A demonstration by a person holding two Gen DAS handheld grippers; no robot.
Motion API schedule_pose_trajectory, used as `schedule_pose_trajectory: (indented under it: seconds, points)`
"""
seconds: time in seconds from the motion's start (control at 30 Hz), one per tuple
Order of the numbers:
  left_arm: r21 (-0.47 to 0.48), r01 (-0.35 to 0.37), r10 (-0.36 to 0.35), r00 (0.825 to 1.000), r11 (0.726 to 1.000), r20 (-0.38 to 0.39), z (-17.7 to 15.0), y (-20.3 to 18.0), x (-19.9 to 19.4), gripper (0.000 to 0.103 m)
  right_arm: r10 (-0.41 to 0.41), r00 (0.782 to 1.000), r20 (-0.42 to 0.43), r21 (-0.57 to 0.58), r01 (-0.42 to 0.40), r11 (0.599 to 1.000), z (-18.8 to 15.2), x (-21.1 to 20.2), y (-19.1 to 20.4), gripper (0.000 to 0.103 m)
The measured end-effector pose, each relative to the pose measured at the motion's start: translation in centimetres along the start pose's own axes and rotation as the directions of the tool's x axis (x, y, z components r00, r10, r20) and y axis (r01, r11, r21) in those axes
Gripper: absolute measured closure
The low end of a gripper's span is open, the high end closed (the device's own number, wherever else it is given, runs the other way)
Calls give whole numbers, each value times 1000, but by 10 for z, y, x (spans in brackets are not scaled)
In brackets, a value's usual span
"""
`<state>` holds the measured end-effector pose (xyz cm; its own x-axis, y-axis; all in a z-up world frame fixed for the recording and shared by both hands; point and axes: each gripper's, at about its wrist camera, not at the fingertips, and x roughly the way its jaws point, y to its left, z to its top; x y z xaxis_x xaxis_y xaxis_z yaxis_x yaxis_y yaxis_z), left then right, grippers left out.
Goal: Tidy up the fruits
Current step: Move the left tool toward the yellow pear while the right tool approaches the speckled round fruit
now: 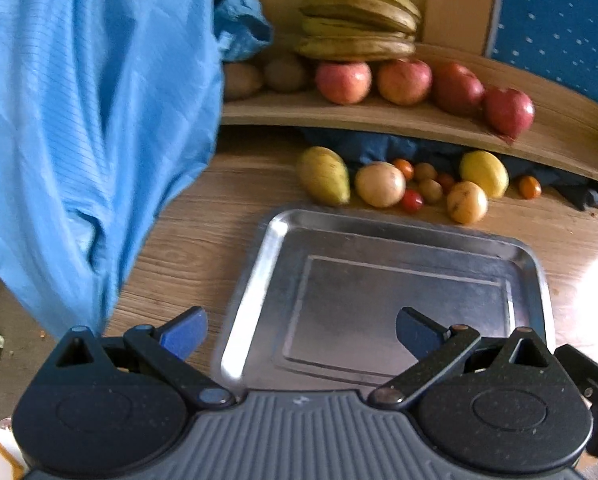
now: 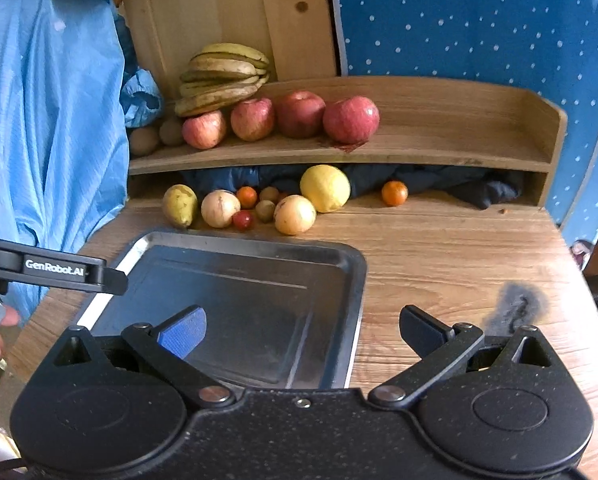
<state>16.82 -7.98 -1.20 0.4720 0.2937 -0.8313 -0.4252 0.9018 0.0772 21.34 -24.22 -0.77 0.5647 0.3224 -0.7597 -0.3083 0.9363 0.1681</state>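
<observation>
Both grippers, left gripper (image 1: pixel 301 330) and right gripper (image 2: pixel 302 330), gape wide, holding nothing, above seemingly bare tray (image 2: pixel 351 280)

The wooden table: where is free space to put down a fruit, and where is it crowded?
Free: the metal tray, holding nothing; the bare table right of the tray, up to the dark scorch mark; the shelf right of the apples. Crowded: the strip behind the tray, where small fruits cluster around the lemon.
</observation>
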Motion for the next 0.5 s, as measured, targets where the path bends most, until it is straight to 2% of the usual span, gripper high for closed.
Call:
schedule_pose_trajectory:
  seconds: [0.13,0.27,0.37,0.5]
  points:
    - [-3,-24,24,1000,1000,-3,9,15,2,1,71,997,29,48,-72,996,7,7,5,0]
    - [-11,-10,10,1000,1000,-2,24,32,12,1,98,995,25,47,-99,994,12,19,20,0]
    - [-8,17,-17,1000,1000,4,42,41,23,1,93,995,34,52,-95,994,21,30,27,1]
    - [17,80,-81,996,997,29,65,46,40,0,40,998,44,71,-43,997,34,44,34,1]
